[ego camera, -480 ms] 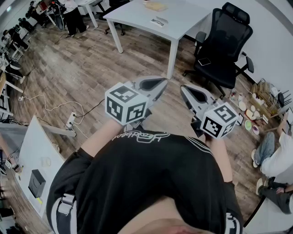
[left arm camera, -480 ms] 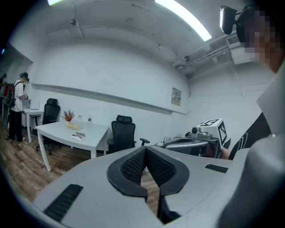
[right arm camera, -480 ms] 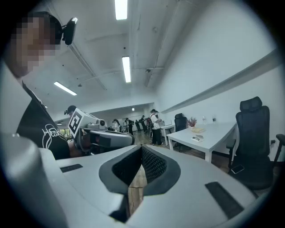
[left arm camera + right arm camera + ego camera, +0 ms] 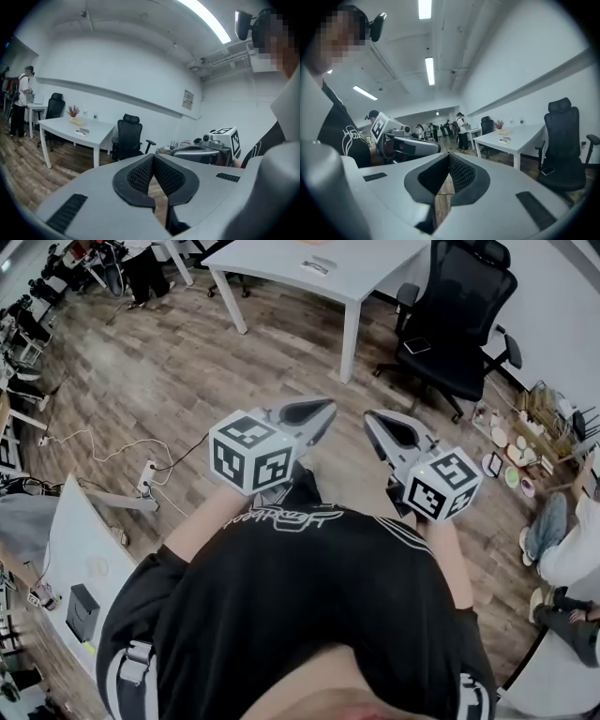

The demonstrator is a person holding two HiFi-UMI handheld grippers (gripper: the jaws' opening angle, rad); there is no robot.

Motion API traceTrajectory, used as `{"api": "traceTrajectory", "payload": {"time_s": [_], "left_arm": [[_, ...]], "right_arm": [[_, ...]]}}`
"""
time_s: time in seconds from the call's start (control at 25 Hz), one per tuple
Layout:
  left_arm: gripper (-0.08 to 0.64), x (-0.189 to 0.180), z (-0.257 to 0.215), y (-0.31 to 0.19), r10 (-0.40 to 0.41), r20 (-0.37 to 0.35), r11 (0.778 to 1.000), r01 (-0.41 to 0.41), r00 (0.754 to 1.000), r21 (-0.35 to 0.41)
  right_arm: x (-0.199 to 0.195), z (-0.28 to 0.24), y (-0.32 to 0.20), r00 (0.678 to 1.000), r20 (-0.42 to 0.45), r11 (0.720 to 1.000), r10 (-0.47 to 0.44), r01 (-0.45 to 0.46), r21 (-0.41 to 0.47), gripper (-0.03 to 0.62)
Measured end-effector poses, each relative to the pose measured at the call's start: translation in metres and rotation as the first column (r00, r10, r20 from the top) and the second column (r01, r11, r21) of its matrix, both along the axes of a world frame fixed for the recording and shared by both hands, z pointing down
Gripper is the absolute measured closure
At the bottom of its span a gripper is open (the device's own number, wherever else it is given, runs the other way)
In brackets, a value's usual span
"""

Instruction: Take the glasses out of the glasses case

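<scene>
The white bench (image 4: 375,273) has drifted farther off; open floor (image 4: 281,343) lies before it. Left claw (image 4: 325,412) and right claw (image 4: 371,420): closed, empty.

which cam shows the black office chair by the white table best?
Right gripper view: the black office chair is largest there, side-on, headrest down to seat. Head view shows it from above. Left gripper view shows it small and far, beside the white table.

The glasses case (image 4: 317,264) is seen as a small, pale, flat thing lying on the white table (image 4: 262,261); finer detail cannot be told.
</scene>
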State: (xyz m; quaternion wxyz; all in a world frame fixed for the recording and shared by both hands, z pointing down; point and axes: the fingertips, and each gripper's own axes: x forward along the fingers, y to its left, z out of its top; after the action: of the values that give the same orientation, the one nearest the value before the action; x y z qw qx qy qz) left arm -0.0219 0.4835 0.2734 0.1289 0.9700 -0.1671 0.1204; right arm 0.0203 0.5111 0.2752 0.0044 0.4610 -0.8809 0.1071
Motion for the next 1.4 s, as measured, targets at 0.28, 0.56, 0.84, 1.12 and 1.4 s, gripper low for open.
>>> {"api": "traceTrajectory", "payload": {"time_s": [0.28, 0.56, 0.84, 1.12, 1.4], "left_arm": [[0.552, 0.001, 0.020, -0.007, 0.016, 0.027, 0.999, -0.015, 1.000, -0.045], [0.552, 0.007, 0.032, -0.036, 0.022, 0.005, 0.997, -0.022, 1.000, -0.070], [0.552, 0.005, 0.031, -0.103, -0.001, -0.031, 0.996, -0.002, 1.000, -0.088], [0.552, -0.003, 0.042, -0.212, -0.021, -0.047, 0.987, 0.013, 0.999, -0.162], [0.552, 0.004, 0.043, -0.341, -0.017, -0.023, 0.988, 0.013, 1.000, -0.156]], "right_arm": [[-0.001, 0.021, -0.004, 1.000, 0.008, 0.999, 0.013, -0.012, -0.053, 0.583], [0.008, 0.033, -0.032, 0.999, 0.019, 0.997, 0.027, -0.025, -0.069, 0.583], [0.014, 0.022, -0.103, 0.999, 0.044, 0.998, 0.026, -0.024, -0.052, 0.583], [0.007, 0.032, -0.212, 0.999, 0.045, 0.994, 0.020, -0.015, -0.111, 0.583], [0.015, 0.031, -0.336, 0.999, 0.016, 0.987, 0.030, -0.027, -0.161, 0.583]]}}
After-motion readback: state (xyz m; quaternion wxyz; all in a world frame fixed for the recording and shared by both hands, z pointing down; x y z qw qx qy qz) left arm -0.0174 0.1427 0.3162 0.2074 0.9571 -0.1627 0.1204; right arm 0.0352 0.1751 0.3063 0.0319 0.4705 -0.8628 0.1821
